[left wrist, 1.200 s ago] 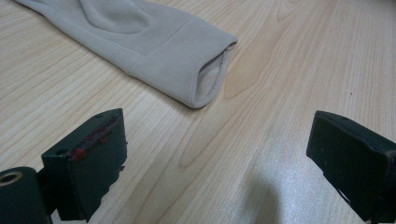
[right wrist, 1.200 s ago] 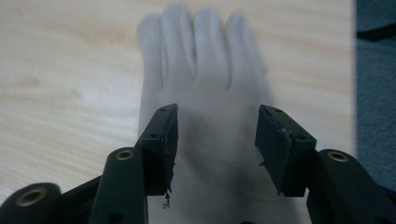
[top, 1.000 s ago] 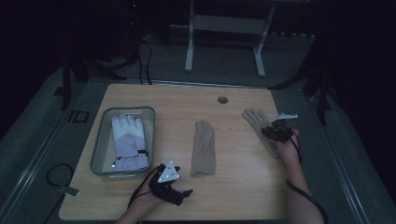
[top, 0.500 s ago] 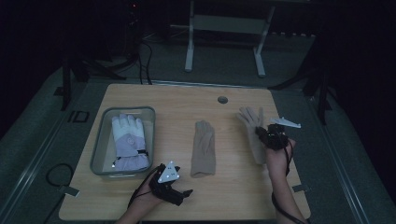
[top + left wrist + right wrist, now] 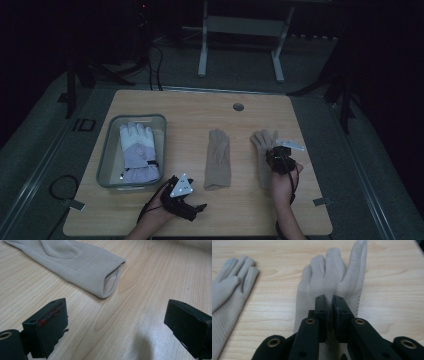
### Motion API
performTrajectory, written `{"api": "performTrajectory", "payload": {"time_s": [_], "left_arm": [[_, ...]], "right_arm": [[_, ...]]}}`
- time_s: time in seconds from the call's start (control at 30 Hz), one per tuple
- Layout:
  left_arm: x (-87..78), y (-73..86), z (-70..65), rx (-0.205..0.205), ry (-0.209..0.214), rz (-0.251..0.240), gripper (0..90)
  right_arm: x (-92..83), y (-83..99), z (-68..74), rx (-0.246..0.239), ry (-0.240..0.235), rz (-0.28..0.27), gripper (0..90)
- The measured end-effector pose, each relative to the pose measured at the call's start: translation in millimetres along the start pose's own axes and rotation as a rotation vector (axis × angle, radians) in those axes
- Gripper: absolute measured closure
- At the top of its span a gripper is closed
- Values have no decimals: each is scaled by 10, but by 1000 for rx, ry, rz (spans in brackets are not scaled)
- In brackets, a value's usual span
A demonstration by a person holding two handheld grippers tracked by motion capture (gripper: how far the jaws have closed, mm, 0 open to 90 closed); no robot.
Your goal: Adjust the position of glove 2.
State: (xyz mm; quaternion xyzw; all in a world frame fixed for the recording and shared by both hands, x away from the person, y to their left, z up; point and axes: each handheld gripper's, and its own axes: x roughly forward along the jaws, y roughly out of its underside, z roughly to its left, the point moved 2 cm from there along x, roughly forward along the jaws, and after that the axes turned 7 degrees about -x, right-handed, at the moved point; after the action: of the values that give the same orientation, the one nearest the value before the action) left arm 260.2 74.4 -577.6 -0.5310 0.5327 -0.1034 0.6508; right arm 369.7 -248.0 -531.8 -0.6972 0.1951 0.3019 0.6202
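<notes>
We see the right tongs (image 5: 330, 305) pinched shut on a fold of the beige knit glove (image 5: 332, 277) at its palm; the same right tongs (image 5: 278, 159) sit over that beige knit glove (image 5: 261, 145) in the high view. This glove lies flat on the pale wooden table (image 5: 200, 110), its long axis running straight ahead of the tongs, fingers pointing away from the person and its cuff back under the tongs toward the person's right hand (image 5: 283, 181).

To the left of the right tongs, well apart from the held glove, lies a second beige glove (image 5: 218, 159), also lengthwise with fingers pointing away and its open cuff nearest the person. In the left gripper view we see that cuff of the second beige glove (image 5: 82, 267) just ahead of the left tongs (image 5: 116, 322), whose jaws stand wide apart with bare table between them. The left tongs (image 5: 186, 199) rest low near the table's near edge.

Ahead and to the left of the left tongs stands a clear rectangular plastic bin (image 5: 107, 150) holding a white and lilac padded winter glove (image 5: 137, 152), fingers pointing away.
</notes>
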Motion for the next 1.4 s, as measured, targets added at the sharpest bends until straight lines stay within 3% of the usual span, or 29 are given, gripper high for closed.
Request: {"api": "performTrajectory", "payload": {"time_s": [0.17,0.23,0.33,0.43,0.57,0.67,0.7,0.73,0.9,1.07,1.27,1.4], "left_arm": [[-5,0,8,-9,4,-7,52],[-4,2,5,-9,5,-7,52],[-2,4,-1,2,4,0,52],[-1,5,0,0,5,-1,52],[-7,4,8,-7,9,-8,52],[-17,-5,10,-9,9,-11,52],[-19,-8,11,-8,6,-14,52],[-20,-9,11,-9,6,-17,52],[-13,-2,7,0,3,-11,52],[-12,5,5,5,7,-13,52],[-15,-2,4,5,16,-13,52],[-14,3,5,7,18,-6,52]], "right_arm": [[142,112,72,16,-3,41,796],[184,157,107,10,-10,47,731],[243,194,103,29,-37,54,658],[216,143,90,14,-68,42,613],[135,1,10,-112,-127,-9,574],[100,-60,-64,-287,-147,-53,563],[108,-61,-95,-329,-151,-40,569],[120,-61,-133,-365,-184,-31,566],[191,-34,-228,-480,-253,42,557],[258,-23,-312,-490,-334,41,504],[337,79,-312,-499,-368,23,518],[378,141,-329,-446,-410,27,543]]}}
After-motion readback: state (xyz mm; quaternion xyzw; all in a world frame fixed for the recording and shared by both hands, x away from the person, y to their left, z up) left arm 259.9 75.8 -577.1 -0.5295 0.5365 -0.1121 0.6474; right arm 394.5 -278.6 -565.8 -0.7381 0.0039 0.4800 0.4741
